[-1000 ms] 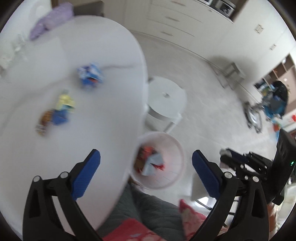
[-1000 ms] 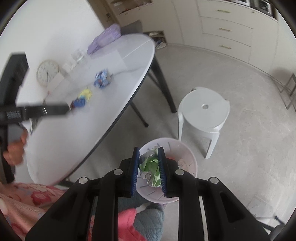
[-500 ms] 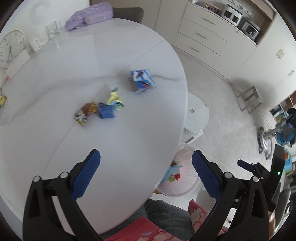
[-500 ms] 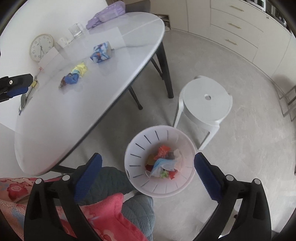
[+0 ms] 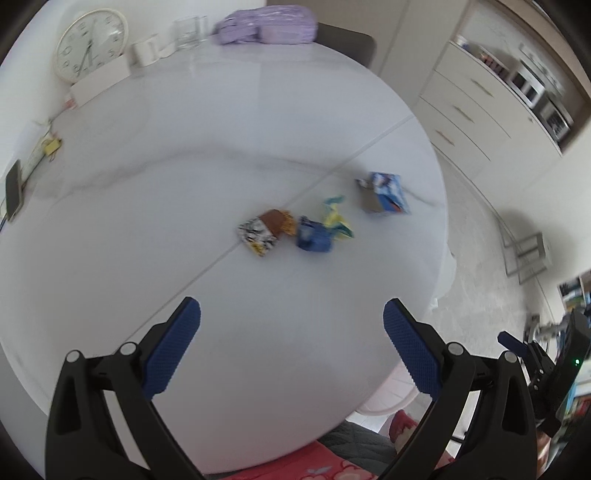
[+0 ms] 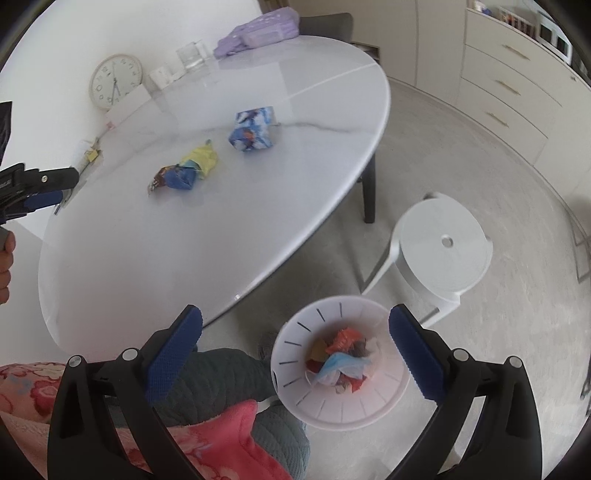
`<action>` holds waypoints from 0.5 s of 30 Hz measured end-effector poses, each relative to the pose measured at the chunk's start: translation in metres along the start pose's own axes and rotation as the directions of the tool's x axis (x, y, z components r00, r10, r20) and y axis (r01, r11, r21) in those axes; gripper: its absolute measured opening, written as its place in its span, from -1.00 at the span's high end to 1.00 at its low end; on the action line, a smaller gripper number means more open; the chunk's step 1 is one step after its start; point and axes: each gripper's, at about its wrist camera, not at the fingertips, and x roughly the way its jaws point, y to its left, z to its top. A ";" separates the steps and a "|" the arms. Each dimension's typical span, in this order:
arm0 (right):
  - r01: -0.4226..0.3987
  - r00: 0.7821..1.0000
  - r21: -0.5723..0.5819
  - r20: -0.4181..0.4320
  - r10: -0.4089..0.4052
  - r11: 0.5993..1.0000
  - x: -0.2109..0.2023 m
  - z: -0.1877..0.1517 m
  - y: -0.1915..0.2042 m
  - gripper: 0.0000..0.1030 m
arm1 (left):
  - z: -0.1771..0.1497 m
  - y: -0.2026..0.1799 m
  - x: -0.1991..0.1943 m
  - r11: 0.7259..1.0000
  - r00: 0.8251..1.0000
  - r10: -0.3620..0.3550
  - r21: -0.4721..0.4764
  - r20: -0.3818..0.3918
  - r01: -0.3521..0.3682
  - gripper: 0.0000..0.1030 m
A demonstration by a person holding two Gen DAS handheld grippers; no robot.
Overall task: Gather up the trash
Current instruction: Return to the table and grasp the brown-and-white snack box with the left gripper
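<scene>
the left gripper (image 5: 291, 321) was held above the white tabletop (image 5: 147, 221), its fingers (image 5: 173, 347) released and wide apart with nothing between them. ahead of it, near the middle of the tabletop, lay four pieces of trash: a black-and-white and brown wrapper (image 5: 264, 232), a blue wrapper (image 5: 314, 238) just beside it, a yellow wrapper (image 5: 336, 221) touching the blue one, and a blue printed carton (image 5: 386, 194) a little apart, nearer the edge. the right gripper (image 6: 295, 332) was held over the white bin (image 6: 295, 373) on the floor, its fingers (image 6: 173, 354) also released and empty. the bin stood beside the tabletop edge and near a white stool (image 6: 443, 243), and held crumpled trash (image 6: 341, 360) in red, blue and white. a clock (image 6: 116, 81), a glass (image 6: 192, 55) and a purple bag (image 6: 258, 26) stood at the far side of the tabletop.
</scene>
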 end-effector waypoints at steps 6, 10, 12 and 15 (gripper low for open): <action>-0.013 1.000 -0.018 -0.017 0.012 1.000 0.009 0.018 0.011 -0.95 | 0.014 0.020 0.012 0.999 1.000 0.023 0.023 0.010 -0.023 -0.84; -0.016 1.000 -0.020 -0.026 0.016 1.000 0.013 0.029 0.019 -0.95 | 0.024 0.028 0.022 0.999 1.000 0.018 0.045 -0.005 -0.017 -0.84; -0.012 1.000 -0.023 -0.028 0.012 1.000 0.015 0.035 0.023 -0.95 | 0.030 0.031 0.029 0.999 1.000 0.010 0.052 -0.015 -0.009 -0.84; 0.005 1.000 -0.013 -0.017 -0.006 1.000 0.017 0.046 0.027 -0.95 | 0.037 0.034 0.039 0.998 1.000 -0.008 0.069 -0.029 0.010 -0.84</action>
